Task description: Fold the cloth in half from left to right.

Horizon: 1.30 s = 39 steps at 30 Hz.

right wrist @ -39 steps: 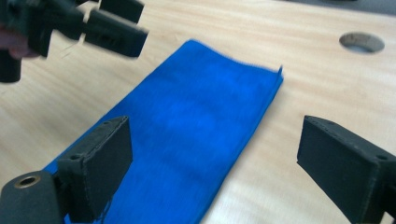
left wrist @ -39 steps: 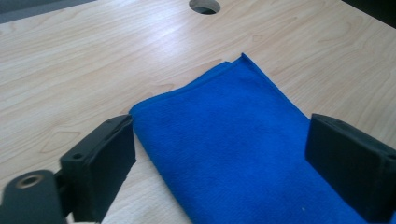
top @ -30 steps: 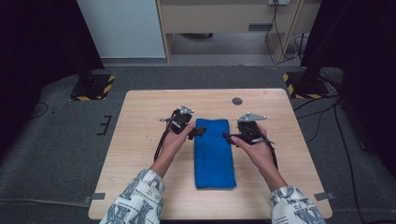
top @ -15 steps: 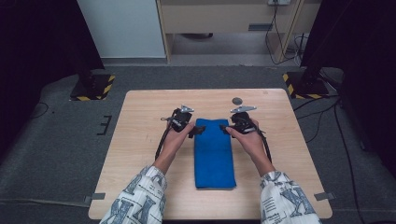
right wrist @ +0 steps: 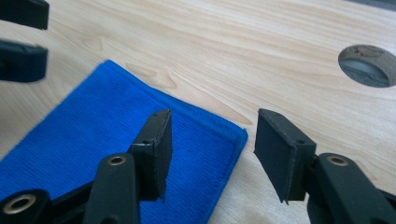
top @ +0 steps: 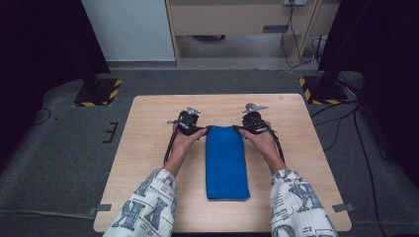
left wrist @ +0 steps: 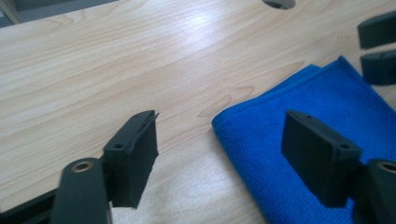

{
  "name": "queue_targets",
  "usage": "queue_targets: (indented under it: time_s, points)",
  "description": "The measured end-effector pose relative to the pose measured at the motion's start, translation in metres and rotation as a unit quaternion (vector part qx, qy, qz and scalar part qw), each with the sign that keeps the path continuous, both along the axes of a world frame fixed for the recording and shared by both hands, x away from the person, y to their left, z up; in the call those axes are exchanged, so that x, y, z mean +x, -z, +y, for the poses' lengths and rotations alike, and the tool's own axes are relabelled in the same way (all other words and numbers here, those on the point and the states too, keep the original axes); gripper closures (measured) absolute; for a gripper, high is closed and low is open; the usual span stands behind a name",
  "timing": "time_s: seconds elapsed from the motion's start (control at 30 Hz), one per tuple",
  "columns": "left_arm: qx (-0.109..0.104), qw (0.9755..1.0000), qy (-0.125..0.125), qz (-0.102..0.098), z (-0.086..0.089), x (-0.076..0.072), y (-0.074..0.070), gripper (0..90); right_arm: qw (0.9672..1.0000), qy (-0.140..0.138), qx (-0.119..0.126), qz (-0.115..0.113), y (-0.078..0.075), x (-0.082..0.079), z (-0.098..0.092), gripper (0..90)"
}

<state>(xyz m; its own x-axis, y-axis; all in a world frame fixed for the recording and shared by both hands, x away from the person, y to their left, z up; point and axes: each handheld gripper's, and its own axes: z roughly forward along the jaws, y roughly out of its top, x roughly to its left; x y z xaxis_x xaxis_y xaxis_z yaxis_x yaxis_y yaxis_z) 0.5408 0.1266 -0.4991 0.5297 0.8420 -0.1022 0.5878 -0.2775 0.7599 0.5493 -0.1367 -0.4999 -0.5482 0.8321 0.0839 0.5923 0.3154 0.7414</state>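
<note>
Two grippers straddle the far corners of a folded blue towel (top: pixel 226 162) lying lengthwise at the table's (top: pixel 148 128) centre. Your left gripper (left wrist: pixel 219 154) and right gripper (right wrist: pixel 210 154) have both just been closing, yet their jaws stand apart, pads not pressing cloth. Closing too high could catch just the top layer, letting the fold fall open. No containers sit on the table.

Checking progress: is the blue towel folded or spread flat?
Folded: the blue towel lies as a narrow strip, with stacked layers showing at its near corner.
</note>
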Motion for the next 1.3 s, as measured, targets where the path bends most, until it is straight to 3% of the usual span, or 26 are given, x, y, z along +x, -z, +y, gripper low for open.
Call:
queue_targets:
  time_s: [0.3,0.4,0.53,0.63,0.7,0.77,0.93,1.13,1.3]
  points:
    - [0.017,0.9997,0.015,0.013,-0.013,0.004,0.018,29.4,0.9995,0.007,-0.016,0.026,0.022,0.008,0.004,44.6]
    - [0.03,0.9993,0.015,0.018,-0.016,0.006,0.026,32.5,0.9994,0.008,-0.018,0.029,0.027,0.011,0.008,44.2]
    - [0.032,0.9991,0.016,0.022,-0.018,0.008,0.032,34.8,0.9995,0.006,-0.018,0.024,0.03,0.013,0.013,45.1]
    - [0.029,0.9993,0.018,0.016,-0.019,0.008,0.032,41.2,0.9995,-0.006,-0.023,0.022,0.029,0.013,0.016,55.0]
    - [0.025,0.9991,0.029,0.016,-0.023,0.007,0.032,51.3,0.9995,-0.014,-0.02,0.022,0.029,0.012,0.017,66.2]
    - [0.028,0.9987,0.04,0.017,-0.026,0.005,0.031,61.7,0.9994,-0.021,-0.006,0.028,0.03,0.011,0.018,78.2]
    - [0.028,0.9983,0.045,0.024,-0.031,0.001,0.027,79.5,0.9995,-0.023,0.004,0.02,0.028,0.004,0.019,84.6]
    - [0.022,0.9987,0.046,0.005,-0.033,-0.01,0.01,81.3,0.9994,-0.017,0.03,0.005,0.011,-0.012,0.009,84.6]
    - [0.018,0.9988,0.044,-0.013,-0.031,-0.02,-0.007,81.1,0.9992,-0.025,0.027,-0.014,-0.007,-0.027,0.006,84.6]
